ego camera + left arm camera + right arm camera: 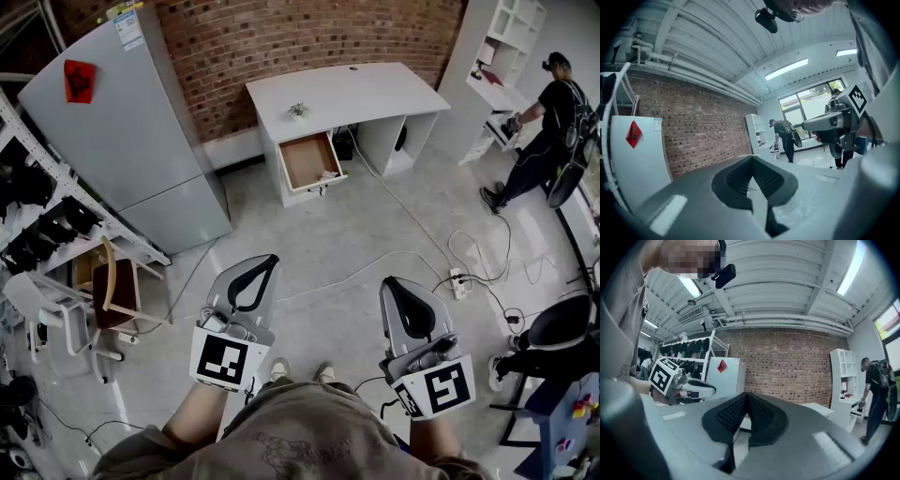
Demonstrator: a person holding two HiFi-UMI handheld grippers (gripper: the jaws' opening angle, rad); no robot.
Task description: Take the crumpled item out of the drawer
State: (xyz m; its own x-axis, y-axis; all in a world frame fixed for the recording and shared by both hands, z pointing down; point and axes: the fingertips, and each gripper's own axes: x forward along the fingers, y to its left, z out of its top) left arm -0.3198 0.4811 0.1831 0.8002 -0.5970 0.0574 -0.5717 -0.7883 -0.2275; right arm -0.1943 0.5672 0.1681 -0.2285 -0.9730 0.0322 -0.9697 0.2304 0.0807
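Observation:
Far ahead in the head view, a white desk point(347, 92) stands against the brick wall with its wooden drawer point(307, 159) pulled open. A pale crumpled item point(328, 175) lies at the drawer's front right corner. Another small crumpled thing point(298, 111) sits on the desktop. Both grippers are held close to my body, well short of the desk. My left gripper point(266, 262) and my right gripper point(390, 282) are shut, with nothing between their jaws. Their own views show the left gripper point(752, 160) and right gripper point(746, 396) with tips touching, pointing up toward wall and ceiling.
A grey fridge point(131, 122) stands left of the desk. A rack of dark items point(37, 202) and a wooden chair point(114, 292) are at the left. Cables and a power strip point(458, 280) lie on the floor at right. A person point(548, 117) works at white shelves point(506, 37).

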